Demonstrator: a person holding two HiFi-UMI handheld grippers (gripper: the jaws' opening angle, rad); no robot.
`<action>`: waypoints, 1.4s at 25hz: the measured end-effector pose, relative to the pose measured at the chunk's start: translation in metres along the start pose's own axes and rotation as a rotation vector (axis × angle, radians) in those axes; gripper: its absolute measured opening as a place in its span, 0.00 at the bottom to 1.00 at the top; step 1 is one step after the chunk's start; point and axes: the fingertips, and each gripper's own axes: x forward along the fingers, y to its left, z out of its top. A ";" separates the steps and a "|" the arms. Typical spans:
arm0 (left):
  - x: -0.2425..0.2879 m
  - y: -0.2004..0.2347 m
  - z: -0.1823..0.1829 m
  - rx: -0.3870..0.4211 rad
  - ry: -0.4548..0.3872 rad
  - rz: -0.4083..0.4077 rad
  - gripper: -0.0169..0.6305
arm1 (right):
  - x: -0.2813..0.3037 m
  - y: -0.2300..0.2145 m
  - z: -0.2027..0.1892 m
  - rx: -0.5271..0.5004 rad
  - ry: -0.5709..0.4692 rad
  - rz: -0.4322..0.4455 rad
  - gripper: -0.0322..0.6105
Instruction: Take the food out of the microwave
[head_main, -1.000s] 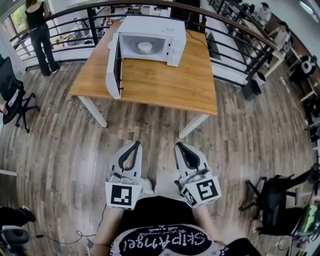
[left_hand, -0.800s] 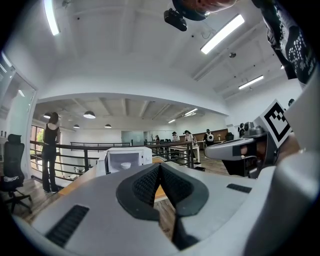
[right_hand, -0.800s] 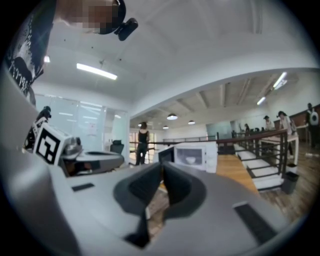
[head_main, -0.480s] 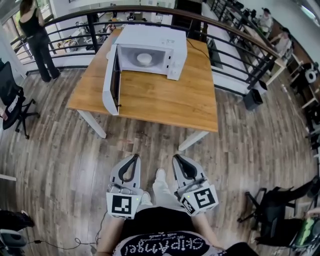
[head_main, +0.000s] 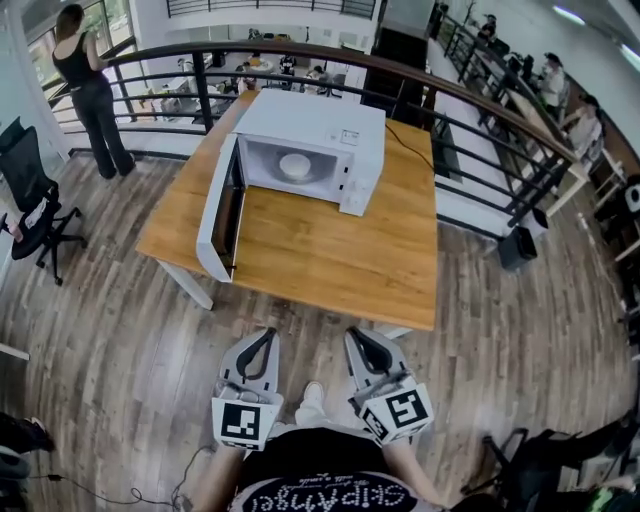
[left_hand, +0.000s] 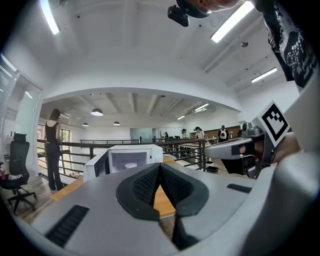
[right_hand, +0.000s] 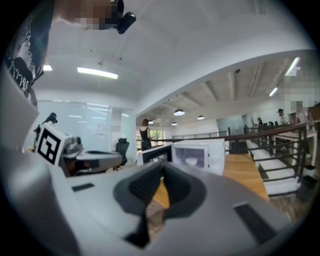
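The wooden table (head_main: 330, 250) stands ahead of both pairs of jaws, its near edge just beyond their tips and not touching them. Farther ahead on it sits the white microwave (head_main: 320, 125), with its door (head_main: 215, 215) swung wide open on the left gripper's side. The left gripper (head_main: 268, 335) and right gripper (head_main: 354, 337) are side by side over the wood floor (head_main: 120, 300), each with its jaws closed together on nothing. The food, a white bowl (head_main: 294, 165), rests inside the microwave cavity, well ahead of both pairs of jaws.
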 end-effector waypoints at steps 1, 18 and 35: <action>0.007 0.000 0.001 0.000 0.001 0.006 0.08 | 0.003 -0.007 0.000 0.004 0.003 0.002 0.11; 0.072 -0.004 0.012 0.003 -0.018 0.058 0.08 | 0.039 -0.062 -0.010 0.037 0.043 0.066 0.11; 0.173 0.073 0.004 -0.008 0.012 0.010 0.08 | 0.157 -0.086 -0.008 0.066 0.105 0.088 0.11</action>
